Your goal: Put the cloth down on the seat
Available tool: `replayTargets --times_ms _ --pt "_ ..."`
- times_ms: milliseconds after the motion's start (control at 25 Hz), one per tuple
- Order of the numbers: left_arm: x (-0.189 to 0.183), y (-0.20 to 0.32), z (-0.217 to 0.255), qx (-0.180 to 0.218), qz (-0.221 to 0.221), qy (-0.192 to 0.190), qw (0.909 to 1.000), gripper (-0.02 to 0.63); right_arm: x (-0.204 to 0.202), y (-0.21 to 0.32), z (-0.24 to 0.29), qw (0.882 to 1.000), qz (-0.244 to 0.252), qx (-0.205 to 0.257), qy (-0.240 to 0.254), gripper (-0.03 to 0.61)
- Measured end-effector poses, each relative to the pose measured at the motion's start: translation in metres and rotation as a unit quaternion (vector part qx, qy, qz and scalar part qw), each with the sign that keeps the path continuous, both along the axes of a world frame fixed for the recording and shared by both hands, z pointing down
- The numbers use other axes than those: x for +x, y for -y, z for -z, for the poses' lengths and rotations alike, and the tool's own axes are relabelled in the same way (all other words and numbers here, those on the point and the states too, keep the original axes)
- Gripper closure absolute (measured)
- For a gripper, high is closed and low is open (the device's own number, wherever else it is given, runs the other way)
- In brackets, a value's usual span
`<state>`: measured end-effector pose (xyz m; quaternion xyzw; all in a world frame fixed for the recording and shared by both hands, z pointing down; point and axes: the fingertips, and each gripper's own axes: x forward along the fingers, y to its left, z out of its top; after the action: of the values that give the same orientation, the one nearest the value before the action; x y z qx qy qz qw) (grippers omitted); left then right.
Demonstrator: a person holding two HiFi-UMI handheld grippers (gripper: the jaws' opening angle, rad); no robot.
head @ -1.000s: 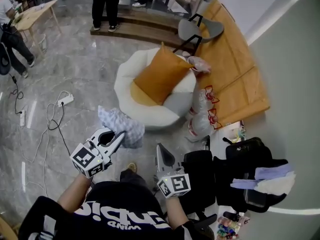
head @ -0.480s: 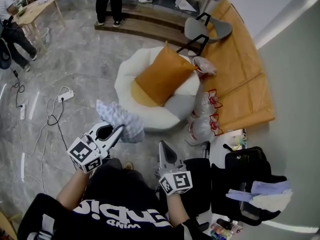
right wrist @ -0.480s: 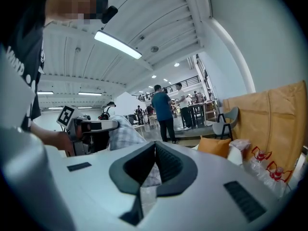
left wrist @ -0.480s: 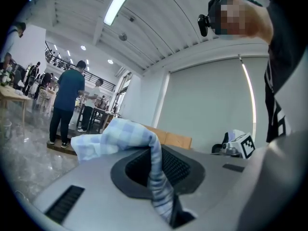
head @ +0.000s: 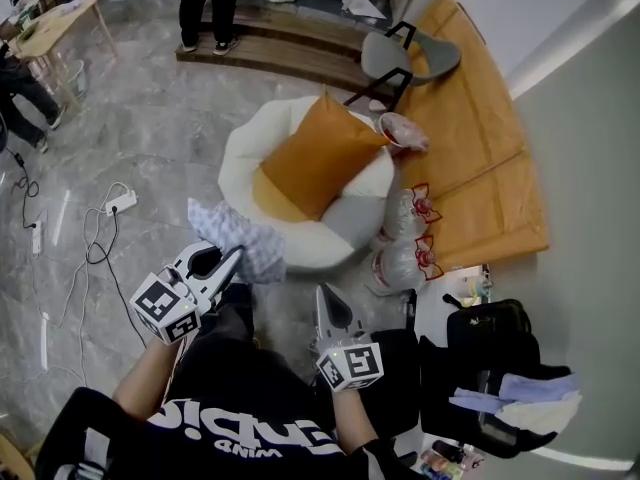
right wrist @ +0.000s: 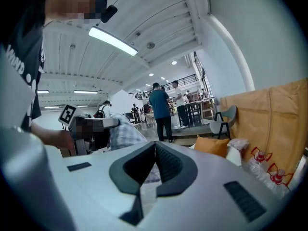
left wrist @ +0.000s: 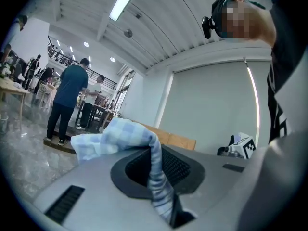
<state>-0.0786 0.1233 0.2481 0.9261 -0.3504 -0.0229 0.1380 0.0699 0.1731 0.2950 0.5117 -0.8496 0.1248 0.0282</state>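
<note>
A blue-and-white checked cloth (head: 237, 242) hangs bunched from my left gripper (head: 228, 265), which is shut on it just off the near left rim of the seat. In the left gripper view the cloth (left wrist: 118, 136) runs down between the two pads. The seat (head: 243, 158) is a round white pouf with an orange cushion (head: 318, 156) leaning on it. My right gripper (head: 323, 303) sits lower and to the right, near my body, shut with nothing in it (right wrist: 155, 147). From the right gripper view the cloth (right wrist: 126, 131) and the cushion (right wrist: 212, 145) both show.
Two tied plastic bags with red handles (head: 405, 238) stand at the seat's right. Behind are a grey chair (head: 408, 58) and orange-brown boards (head: 480, 148). A power strip with cables (head: 118, 204) lies on the floor at left. A black bag (head: 482, 353) is at right. People (head: 205, 3) stand far off.
The left gripper, still holding the cloth, has drifted slightly left and up beside the seat. The right gripper has barely moved.
</note>
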Motion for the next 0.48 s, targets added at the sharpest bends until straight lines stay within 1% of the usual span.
replayTargets --times_ms 240,480 --pt "0.003 0.063 0.000 -0.014 -0.010 0.000 0.9999 0.565 -0.005 0.061 -0.009 1.000 0.000 -0.010 -0.003 0.557" --pt "-0.008 0.137 -0.011 -0.027 -0.020 -0.006 0.9994 0.565 -0.022 0.139 -0.019 1.000 0.005 -0.024 -0.015 0.557"
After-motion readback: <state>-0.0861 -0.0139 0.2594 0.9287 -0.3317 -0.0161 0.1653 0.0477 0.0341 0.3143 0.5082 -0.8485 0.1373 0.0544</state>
